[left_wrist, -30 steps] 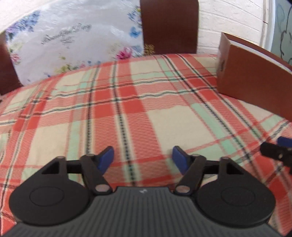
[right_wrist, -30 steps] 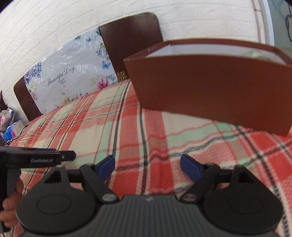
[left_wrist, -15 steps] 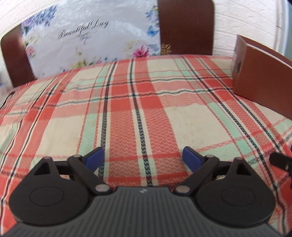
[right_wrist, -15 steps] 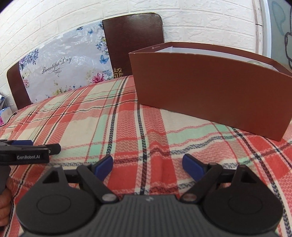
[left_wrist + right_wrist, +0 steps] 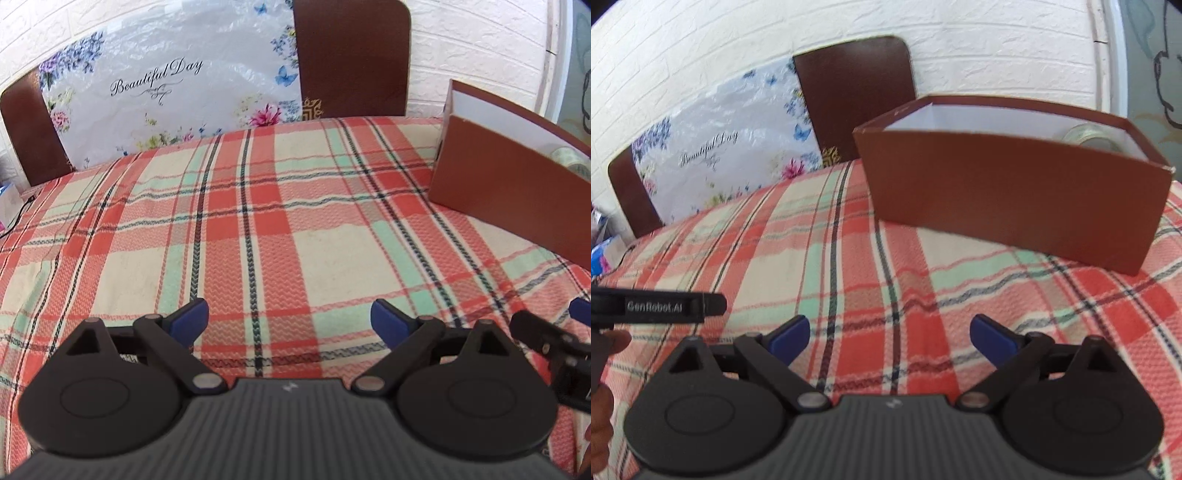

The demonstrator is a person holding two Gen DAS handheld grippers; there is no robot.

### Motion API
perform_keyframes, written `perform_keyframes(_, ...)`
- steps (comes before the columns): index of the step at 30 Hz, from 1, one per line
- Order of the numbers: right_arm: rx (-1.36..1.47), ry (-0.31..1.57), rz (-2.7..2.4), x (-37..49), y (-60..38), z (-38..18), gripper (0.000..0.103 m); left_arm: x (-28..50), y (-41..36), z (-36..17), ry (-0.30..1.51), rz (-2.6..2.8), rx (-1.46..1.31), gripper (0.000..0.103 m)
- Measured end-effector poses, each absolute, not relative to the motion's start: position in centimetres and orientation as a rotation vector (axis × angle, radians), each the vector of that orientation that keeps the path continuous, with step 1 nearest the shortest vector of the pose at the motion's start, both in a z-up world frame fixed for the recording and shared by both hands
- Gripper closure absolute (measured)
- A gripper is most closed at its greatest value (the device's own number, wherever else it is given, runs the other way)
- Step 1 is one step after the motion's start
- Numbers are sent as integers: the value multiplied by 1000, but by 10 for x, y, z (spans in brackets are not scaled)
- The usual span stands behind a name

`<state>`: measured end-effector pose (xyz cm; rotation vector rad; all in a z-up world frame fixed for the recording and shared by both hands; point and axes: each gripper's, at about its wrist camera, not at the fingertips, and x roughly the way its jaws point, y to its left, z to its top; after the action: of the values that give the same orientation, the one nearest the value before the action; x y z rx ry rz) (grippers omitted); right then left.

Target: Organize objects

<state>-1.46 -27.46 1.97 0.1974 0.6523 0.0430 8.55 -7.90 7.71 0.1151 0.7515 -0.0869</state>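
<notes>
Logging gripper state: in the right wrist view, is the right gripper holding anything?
No, the right gripper is open with only plaid tablecloth between its fingers.

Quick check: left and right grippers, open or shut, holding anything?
Left gripper: open, holding nothing, over the tablecloth.
Right gripper: open, holding nothing, facing the brown box.

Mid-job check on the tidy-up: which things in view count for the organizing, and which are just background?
Part of the job:
- brown box, open-topped, on the plaid cloth
- roll of clear tape inside the box
- left tongs, open, holding nothing
- right tongs, open, holding nothing

Just lying about:
- plaid tablecloth
- floral "Beautiful Day" plastic bag
- dark brown chair back
</notes>
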Motion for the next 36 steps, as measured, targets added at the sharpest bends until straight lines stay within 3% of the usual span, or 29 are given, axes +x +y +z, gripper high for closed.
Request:
perform_keyframes(13,280,595,-12,-32,-292,46,0,70,-101,93,705,-131,171,0)
perform_keyframes(36,314,606,-29,-35,-295,42,0,60,-109,105,640,-131,214,0)
